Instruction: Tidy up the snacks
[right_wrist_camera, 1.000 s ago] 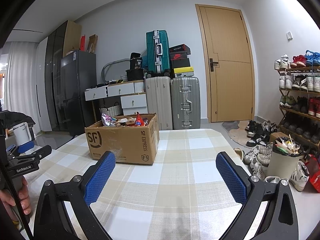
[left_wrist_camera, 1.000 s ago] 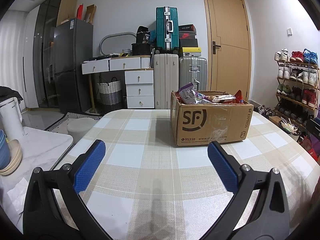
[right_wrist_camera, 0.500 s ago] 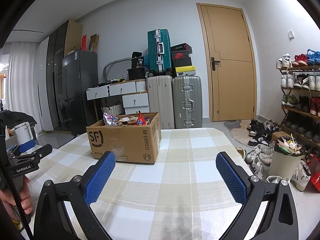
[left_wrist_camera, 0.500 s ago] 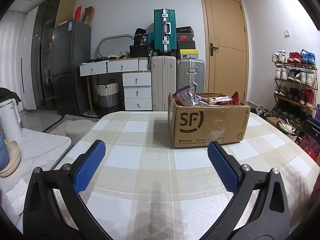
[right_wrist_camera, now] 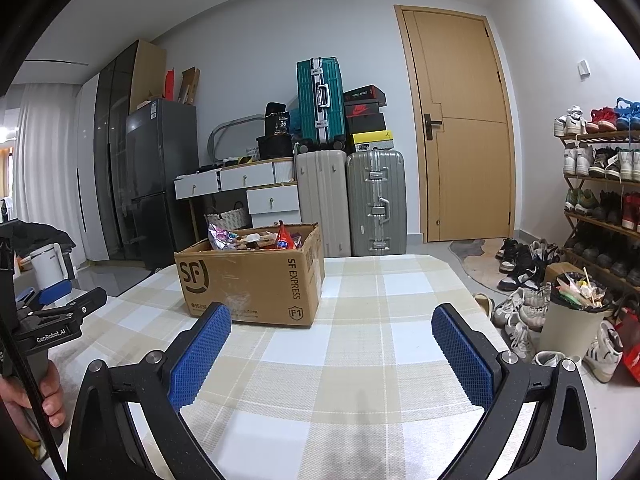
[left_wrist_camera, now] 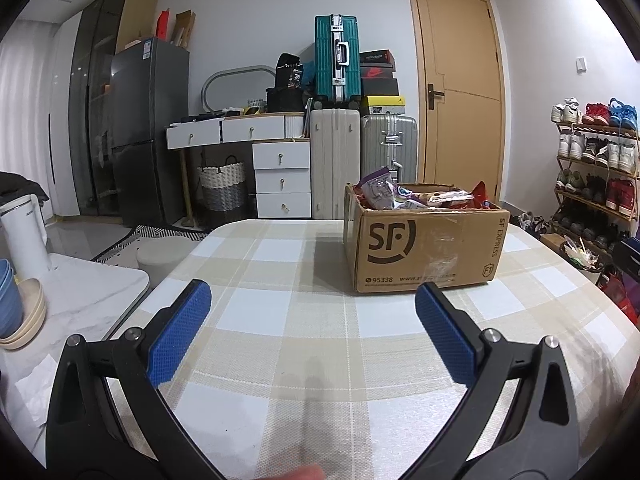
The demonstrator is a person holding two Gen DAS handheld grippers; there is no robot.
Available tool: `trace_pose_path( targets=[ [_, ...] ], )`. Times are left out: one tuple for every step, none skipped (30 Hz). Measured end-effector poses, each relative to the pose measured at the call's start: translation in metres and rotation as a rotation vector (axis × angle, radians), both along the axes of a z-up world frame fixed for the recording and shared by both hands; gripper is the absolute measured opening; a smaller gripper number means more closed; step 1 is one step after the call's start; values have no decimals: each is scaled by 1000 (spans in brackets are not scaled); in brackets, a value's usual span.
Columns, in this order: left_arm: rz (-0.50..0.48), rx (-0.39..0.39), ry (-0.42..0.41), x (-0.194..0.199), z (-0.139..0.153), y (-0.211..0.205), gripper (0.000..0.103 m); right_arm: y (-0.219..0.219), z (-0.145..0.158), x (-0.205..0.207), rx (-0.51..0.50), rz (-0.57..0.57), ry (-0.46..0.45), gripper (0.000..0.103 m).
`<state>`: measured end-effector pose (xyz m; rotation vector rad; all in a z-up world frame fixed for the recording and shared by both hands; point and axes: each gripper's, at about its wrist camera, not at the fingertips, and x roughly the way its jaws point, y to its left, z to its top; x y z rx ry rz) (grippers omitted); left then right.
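A brown SF Express cardboard box (left_wrist_camera: 426, 250) full of snack packets (left_wrist_camera: 404, 196) stands on the checked tablecloth (left_wrist_camera: 304, 320), ahead and right of my left gripper (left_wrist_camera: 312, 294). That gripper is open and empty, low over the table. In the right wrist view the box (right_wrist_camera: 250, 286) with its snacks (right_wrist_camera: 256, 238) stands ahead and to the left of my right gripper (right_wrist_camera: 332, 316), which is also open and empty. The left gripper's handle (right_wrist_camera: 52, 320) shows at that view's left edge.
A white side counter (left_wrist_camera: 80, 292) with stacked bowls (left_wrist_camera: 16, 312) and a kettle (left_wrist_camera: 22, 236) adjoins the table's left edge. Suitcases (right_wrist_camera: 348, 200), drawers and a fridge stand behind. Right of the table are a bin (right_wrist_camera: 574, 320), loose shoes and a shoe rack (right_wrist_camera: 600, 184).
Both views have drifted slightly: the box sits a little closer in each. Both grippers stay open and empty.
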<state>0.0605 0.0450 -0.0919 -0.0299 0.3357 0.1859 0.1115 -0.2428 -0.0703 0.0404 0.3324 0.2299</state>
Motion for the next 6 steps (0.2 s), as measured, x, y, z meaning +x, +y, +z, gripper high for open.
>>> trace_pose_path(
  targets=[
    [-6,-1,-4,-1,-1,1,102,0,0,0,0,1,1,102],
    [-11,-2,-6,-1,1,1,102,0,0,0,0,-1,0,102],
    [-9,-3,-6,-2,0,2,102,0,0,-1,0,-1,0,102],
    [-9,-6,-8,-2,1,3,102,0,0,-1,0,0,0,102],
    [-10,-9,-9,-3,1,4,102,0,0,0,0,0,0,102],
    [-8,-12,-5,-3,1,5,102,0,0,0,0,-1,0,102]
  ],
)
